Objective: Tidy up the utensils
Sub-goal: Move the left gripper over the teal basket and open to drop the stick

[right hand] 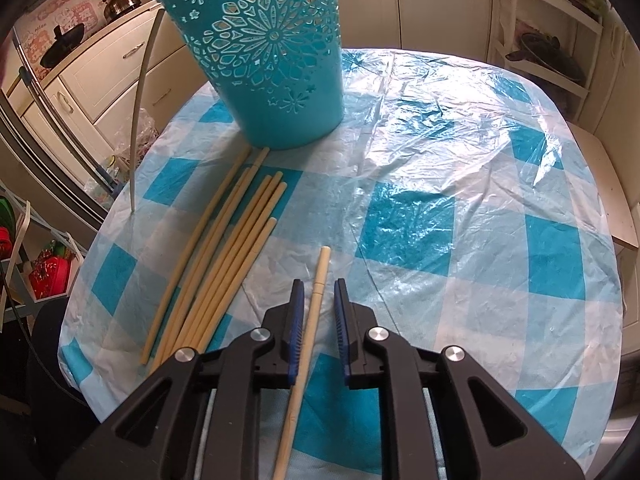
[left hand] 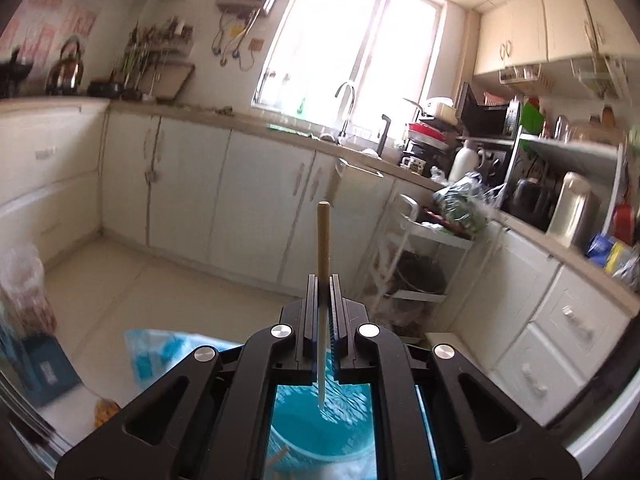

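- The left gripper [left hand: 324, 280] has its jaws pinching one pale chopstick [left hand: 323, 240], which stands nearly upright between them, its blunt end up and its thin tip down over the open mouth of the turquoise holder [left hand: 320, 440] below.
- The right gripper [right hand: 319, 286] has its jaws slightly spread; a second chopstick [right hand: 316, 304] lies on the tabletop [right hand: 460, 184] between them, with a gap at either pad.
- A loose bundle of chopsticks [right hand: 224, 256] lies just left of it on the blue-and-white checked cover.
- The turquoise cut-out holder [right hand: 272, 60] stands upright at the far end of the bundle, just beyond the nearest tips.
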